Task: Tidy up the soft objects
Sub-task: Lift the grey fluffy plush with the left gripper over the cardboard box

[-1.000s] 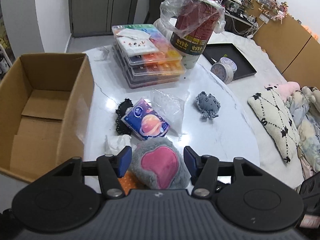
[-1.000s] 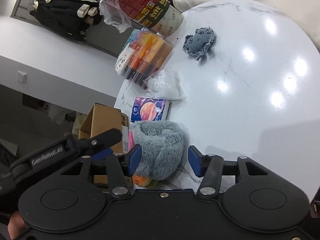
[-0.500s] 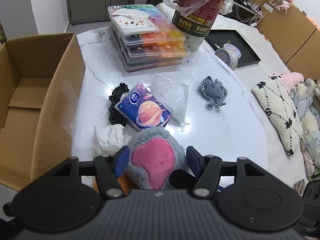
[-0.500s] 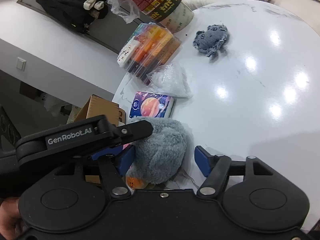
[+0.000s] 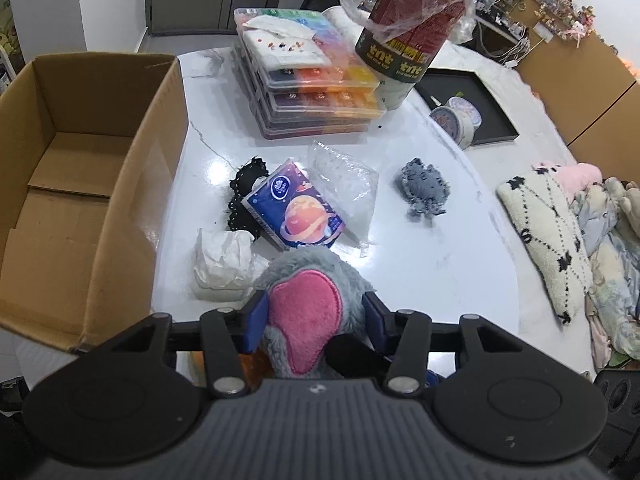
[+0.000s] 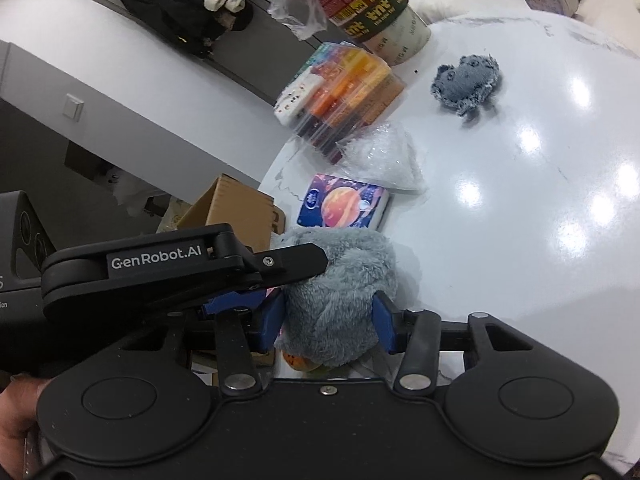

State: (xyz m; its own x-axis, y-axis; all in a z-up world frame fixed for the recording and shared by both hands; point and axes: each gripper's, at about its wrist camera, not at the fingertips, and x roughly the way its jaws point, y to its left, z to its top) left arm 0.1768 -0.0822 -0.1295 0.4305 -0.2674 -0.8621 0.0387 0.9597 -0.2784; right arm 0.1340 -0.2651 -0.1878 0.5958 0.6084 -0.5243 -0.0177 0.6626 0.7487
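Observation:
A grey plush toy with a pink patch sits at the near edge of the white table. My left gripper is shut on it, pads pressing both sides. My right gripper is shut on the same plush from another side, and the left gripper's finger crosses in front. A small grey knitted toy lies alone further out. An open cardboard box stands left of the table.
A blue tissue pack, a clear plastic bag, black lace fabric and crumpled white tissue lie near the plush. Stacked bead cases and a wrapped tub stand behind. Pillows lie at the right.
Both grippers have closed from open onto the grey plush. The left gripper has moved forward over it, and its finger now reaches across the right wrist view.

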